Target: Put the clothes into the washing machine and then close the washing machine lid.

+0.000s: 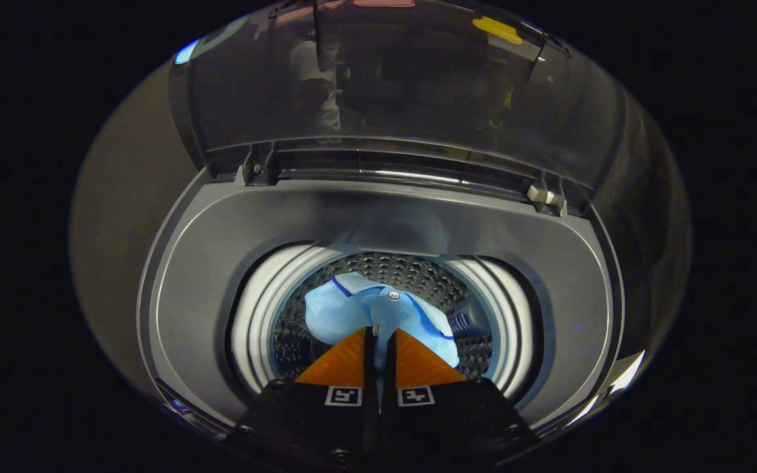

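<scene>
Your shirt (378,312) hangs over the middle of the drum (418,272), pinched between your gripper's (379,335) two fingers, which are nearly together with cloth caught between them. Let go now and it should drop in; drift sideways and a fold could snag on the drum's rim (257,315). The lid (385,85) stands up at the machine's rear edge. The drum bottom under the shirt is hidden.
</scene>
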A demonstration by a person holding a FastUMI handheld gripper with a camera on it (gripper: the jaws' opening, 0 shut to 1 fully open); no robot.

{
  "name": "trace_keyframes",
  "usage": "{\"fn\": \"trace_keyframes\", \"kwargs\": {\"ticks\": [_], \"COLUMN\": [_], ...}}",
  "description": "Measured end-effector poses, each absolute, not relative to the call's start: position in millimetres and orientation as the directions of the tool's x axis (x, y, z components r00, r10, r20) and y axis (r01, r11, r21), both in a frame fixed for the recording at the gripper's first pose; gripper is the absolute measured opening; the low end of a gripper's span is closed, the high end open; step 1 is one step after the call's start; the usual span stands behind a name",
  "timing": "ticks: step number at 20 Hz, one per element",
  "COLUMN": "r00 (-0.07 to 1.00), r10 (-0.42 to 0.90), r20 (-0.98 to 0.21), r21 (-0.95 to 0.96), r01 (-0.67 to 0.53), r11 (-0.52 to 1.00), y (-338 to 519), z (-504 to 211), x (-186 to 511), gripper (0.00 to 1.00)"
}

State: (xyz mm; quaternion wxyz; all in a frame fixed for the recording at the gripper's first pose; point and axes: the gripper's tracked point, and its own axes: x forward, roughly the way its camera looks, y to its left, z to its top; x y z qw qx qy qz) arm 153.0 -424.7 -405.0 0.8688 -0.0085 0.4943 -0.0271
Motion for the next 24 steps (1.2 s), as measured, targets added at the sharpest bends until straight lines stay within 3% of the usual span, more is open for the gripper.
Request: {"fn": "trace_keyframes", "kwargs": {"ticks": [2, 5, 15, 24], "r00": [0.458, 0.491, 0.569, 0.806], "r10": [-0.081, -0.063, -0.083, -0.093], "r20": [-0.885, -0.869, -0.818, -0.584], "r21": [-0.071, -0.044, -0.043, -0.042], "r01": [0.04, 0.05, 0.083, 0.084], "r11": [0.997, 0.998, 0.996, 0.996], "y": [-430.2, -428.3, -432.2, -437.1], "z": [-410.8, -410.1, -366.1, -175.9], "x": [144.1, 148.1, 153.2, 218.7], "gripper": [0.06, 0.98, 1.0, 0.99]}}
